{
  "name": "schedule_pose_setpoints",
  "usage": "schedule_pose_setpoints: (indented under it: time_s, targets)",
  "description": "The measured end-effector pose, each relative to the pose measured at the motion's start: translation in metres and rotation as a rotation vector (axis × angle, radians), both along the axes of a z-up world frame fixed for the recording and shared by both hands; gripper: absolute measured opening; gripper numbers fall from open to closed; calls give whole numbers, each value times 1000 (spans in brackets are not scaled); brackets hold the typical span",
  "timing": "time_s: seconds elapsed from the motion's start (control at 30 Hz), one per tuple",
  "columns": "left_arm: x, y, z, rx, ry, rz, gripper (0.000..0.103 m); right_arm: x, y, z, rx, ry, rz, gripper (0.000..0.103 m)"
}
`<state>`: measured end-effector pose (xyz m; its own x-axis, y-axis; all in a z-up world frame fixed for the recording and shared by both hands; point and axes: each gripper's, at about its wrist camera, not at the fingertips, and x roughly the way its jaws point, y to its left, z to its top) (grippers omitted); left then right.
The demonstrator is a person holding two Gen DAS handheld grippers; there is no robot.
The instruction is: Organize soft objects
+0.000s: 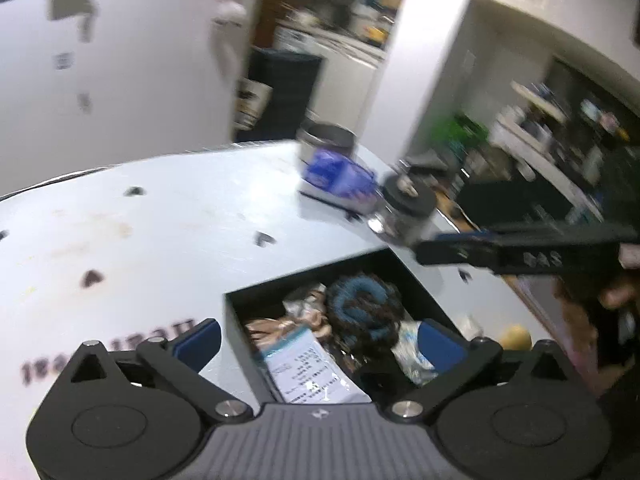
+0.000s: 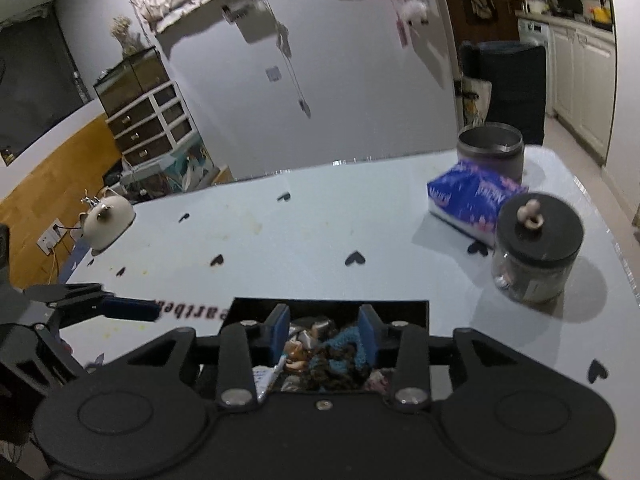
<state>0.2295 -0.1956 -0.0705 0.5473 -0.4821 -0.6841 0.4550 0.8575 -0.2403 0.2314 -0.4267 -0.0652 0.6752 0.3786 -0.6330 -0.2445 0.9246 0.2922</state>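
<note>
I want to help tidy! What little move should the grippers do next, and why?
Probably lift the right gripper up from the black box. Its jaws stand apart over the blue scrunchie with nothing pinched, and the left gripper is wide open too, so the soft things seem dropped in.

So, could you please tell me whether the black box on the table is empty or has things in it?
It has things in it: the open black box holds a blue-and-brown scrunchie, a labelled packet and other soft items.
</note>
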Motion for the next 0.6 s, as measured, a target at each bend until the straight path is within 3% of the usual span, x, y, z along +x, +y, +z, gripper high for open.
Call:
schedule_pose_setpoints:
  time_s: [0.17,0.23,0.37,0.43,0.6]
  targets:
    - [-28,12,19,-7,-52,166,103,-27,-2,17,-17,-62,-22,56]
    - [-39,16,24,-4,-66,212,103,-39,-2,22,-17,-88,-44,70]
    - [-65,17,31,68,-106,309,103,-68,1,34,-23,-141,-93,83]
    - [-80,22,33,69,-111,326,103,-82,4,38,-42,-153,-120,89]
    - [-118,34,37,-3,-117,300,103,-120,13,42,-56,-170,-164,93]
